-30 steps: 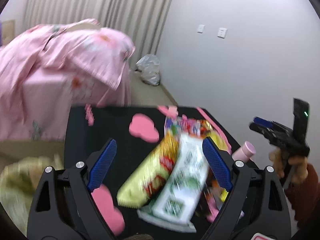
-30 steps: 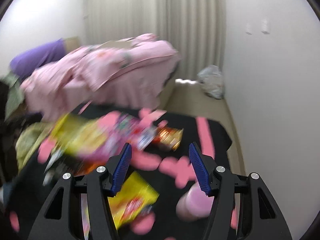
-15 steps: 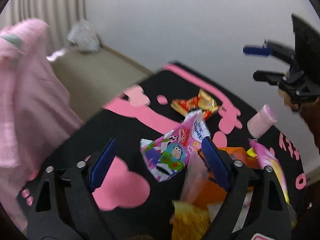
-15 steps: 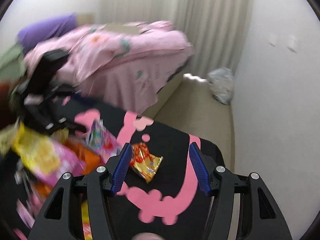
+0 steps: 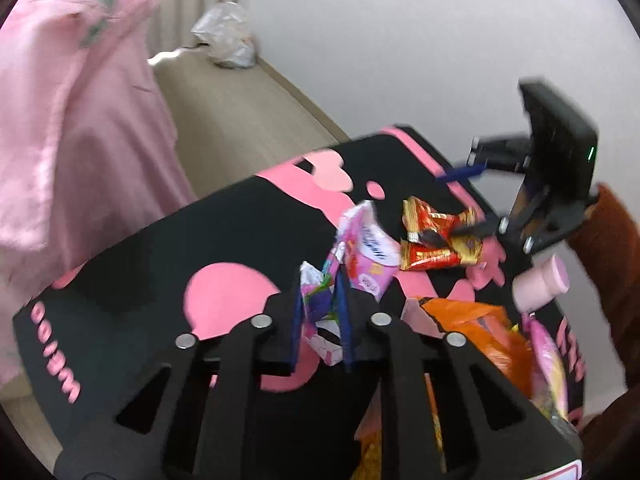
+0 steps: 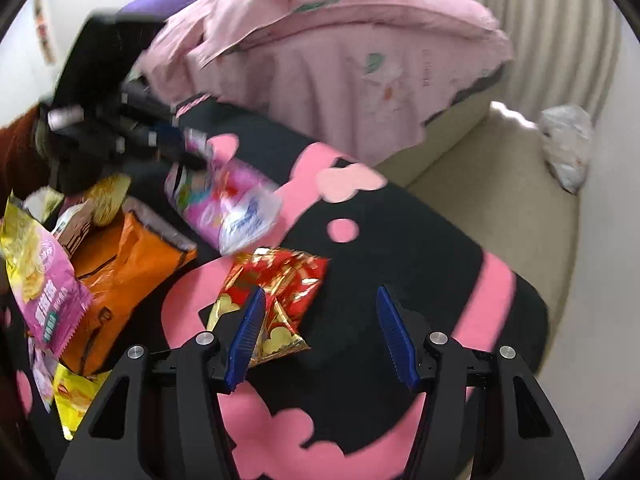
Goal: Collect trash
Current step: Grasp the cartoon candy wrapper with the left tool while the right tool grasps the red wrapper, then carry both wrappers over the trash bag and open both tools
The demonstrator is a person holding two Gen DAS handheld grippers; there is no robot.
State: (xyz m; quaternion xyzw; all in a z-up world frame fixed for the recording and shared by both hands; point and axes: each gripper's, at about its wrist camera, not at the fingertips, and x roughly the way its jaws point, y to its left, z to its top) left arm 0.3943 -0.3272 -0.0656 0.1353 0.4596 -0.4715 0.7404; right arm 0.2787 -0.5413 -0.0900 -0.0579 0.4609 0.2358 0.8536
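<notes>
Left wrist view: my left gripper (image 5: pixel 320 320), low in the middle of the frame, has just snapped from wide apart to clenched on the pink cartoon snack wrapper (image 5: pixel 362 258), which a moment ago lay loose between the blue pads. The wrapper now stands up crumpled between the jaws, its free end reaching toward the centre of the black-and-pink table (image 5: pixel 160 248). Just to its right lies the red-and-gold wrapper (image 5: pixel 436 240), with the right gripper (image 5: pixel 468 204) over it from the upper right. A pink bottle (image 5: pixel 542 286) lies at the right edge, an orange bag (image 5: pixel 468 320) at lower right. So one piece of trash is secured, I judge, ready to be lifted off.

Right wrist view: my right gripper (image 6: pixel 320 334) has swung down toward the red-and-gold wrapper (image 6: pixel 280 280); its jaws stand spread, the left pad over the wrapper's lower corner, nothing pinched yet. The pink cartoon snack wrapper (image 6: pixel 224 200) shows blurred at upper left, at the left gripper's tip (image 6: pixel 192 160). More bags crowd the left edge: the orange bag (image 6: pixel 128 256) and a pink-and-yellow chip bag (image 6: pixel 40 280). Plenty remains to collect.
</notes>
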